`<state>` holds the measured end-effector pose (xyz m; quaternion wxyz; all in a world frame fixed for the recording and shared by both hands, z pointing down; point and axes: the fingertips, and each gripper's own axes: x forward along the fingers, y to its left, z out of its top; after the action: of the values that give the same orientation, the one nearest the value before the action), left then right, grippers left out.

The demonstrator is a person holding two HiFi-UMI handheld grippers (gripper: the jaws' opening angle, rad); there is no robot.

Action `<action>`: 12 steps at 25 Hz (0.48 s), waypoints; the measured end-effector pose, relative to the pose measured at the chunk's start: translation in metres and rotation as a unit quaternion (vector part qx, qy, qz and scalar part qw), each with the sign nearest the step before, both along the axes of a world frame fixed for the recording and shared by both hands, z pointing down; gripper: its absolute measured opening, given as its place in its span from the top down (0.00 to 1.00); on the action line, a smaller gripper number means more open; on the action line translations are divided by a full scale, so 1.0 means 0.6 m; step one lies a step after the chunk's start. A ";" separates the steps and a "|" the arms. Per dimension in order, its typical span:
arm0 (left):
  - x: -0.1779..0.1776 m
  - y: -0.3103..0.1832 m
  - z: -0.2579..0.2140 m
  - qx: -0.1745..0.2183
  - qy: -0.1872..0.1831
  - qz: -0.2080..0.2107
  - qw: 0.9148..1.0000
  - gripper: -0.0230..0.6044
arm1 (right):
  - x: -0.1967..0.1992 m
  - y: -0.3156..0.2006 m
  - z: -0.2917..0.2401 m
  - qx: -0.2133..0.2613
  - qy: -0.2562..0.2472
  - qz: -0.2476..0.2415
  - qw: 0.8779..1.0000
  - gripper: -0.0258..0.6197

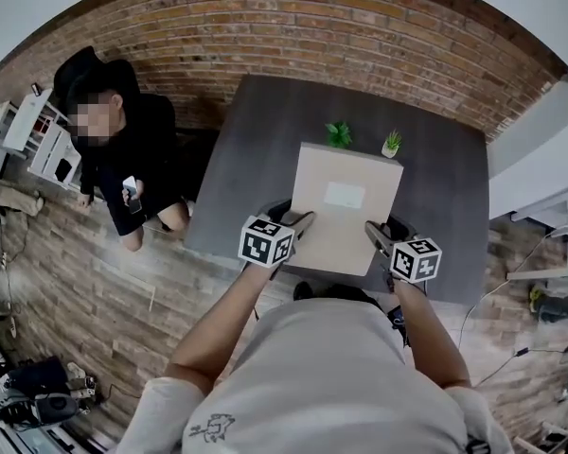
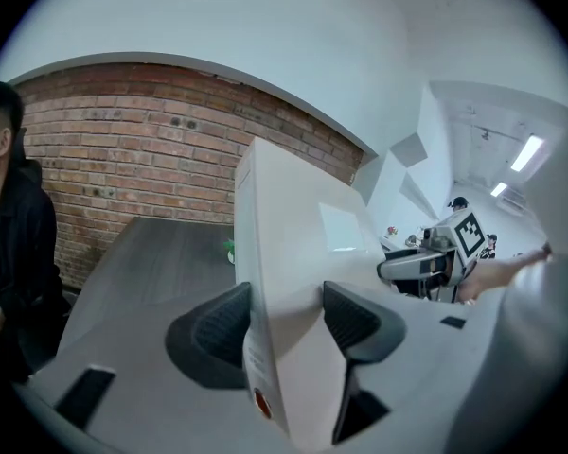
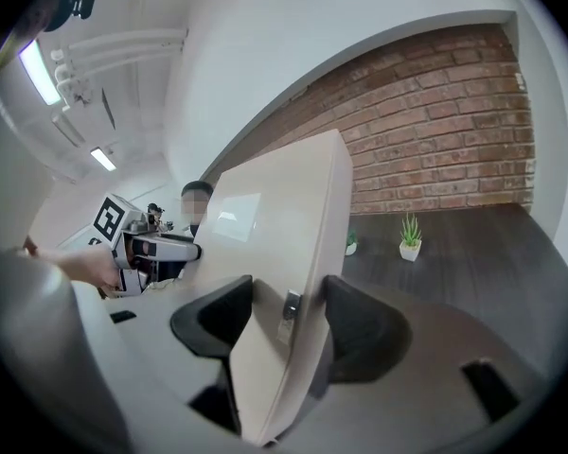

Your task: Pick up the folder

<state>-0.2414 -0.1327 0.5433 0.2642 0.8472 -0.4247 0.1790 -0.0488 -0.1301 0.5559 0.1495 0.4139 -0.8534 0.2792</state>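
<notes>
Beige folder (image 1: 344, 206) clamped by left gripper (image 1: 300, 222) and right gripper (image 1: 375, 235) at near edges, looks clear of table (image 1: 256, 140). Pickup basically done.

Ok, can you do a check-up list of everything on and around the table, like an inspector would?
Surface: dark grey table, set against the brick wall.
Job's things: beige folder, held up over the table.
Clutter: leafy potted plant and spiky potted plant near the far edge.
Grippers: left gripper and right gripper, each clamped on one side of the folder.
Cables: thin cable on the floor at the right.
Surroundings: brick wall, wooden floor, a seated person.
</notes>
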 end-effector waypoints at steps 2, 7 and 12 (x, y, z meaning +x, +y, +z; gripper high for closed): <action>0.007 0.003 -0.008 0.005 0.000 -0.002 1.000 0.56 | 0.007 0.000 -0.008 0.008 0.002 -0.001 1.000 0.58; 0.027 0.008 -0.020 0.010 -0.003 -0.010 1.000 0.56 | 0.027 0.000 -0.024 0.019 0.001 -0.007 1.000 0.58; 0.057 0.024 -0.032 0.016 -0.014 -0.022 1.000 0.56 | 0.057 0.009 -0.031 0.023 -0.005 -0.016 1.000 0.58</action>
<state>-0.2069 -0.1182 0.5239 0.2485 0.8392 -0.4496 0.1784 -0.0143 -0.1249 0.5371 0.1402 0.4020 -0.8669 0.2594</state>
